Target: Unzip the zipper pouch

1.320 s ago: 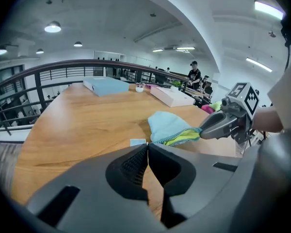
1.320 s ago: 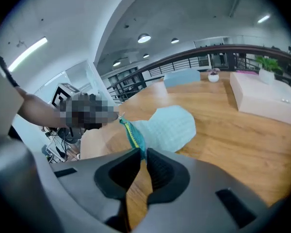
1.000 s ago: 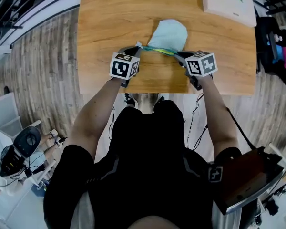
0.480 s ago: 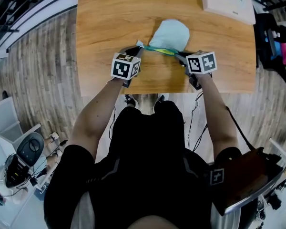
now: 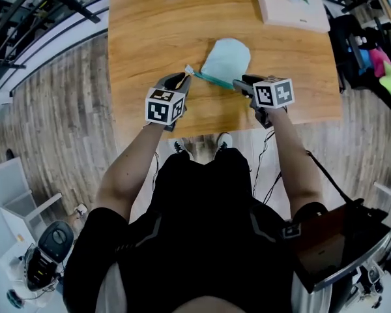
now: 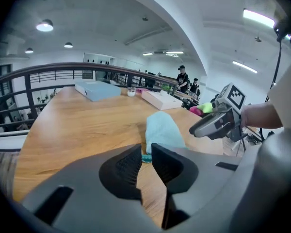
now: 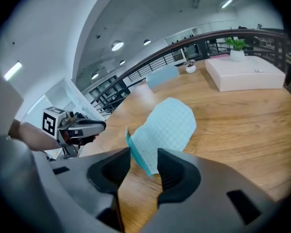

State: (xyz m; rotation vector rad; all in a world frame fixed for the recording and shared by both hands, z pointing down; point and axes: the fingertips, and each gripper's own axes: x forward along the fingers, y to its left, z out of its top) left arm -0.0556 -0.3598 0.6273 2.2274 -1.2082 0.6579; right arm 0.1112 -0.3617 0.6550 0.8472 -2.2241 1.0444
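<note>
both jaw pairs have just been opening: right gripper (image 7: 143, 150) wide astride the pouch (image 7: 169, 120) edge, left gripper (image 6: 146, 146) barely parted, seemingly off its zipper (image 6: 146, 158).

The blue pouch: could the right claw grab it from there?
Probably yes: the right claw has just been opening, the pouch shows its zipper edge between the jaws, nothing blocks it.

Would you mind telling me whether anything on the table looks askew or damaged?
Nothing looks damaged or spilled; the light blue pouch merely lies slanted to the table edge, zipper side nearest the person.
</note>
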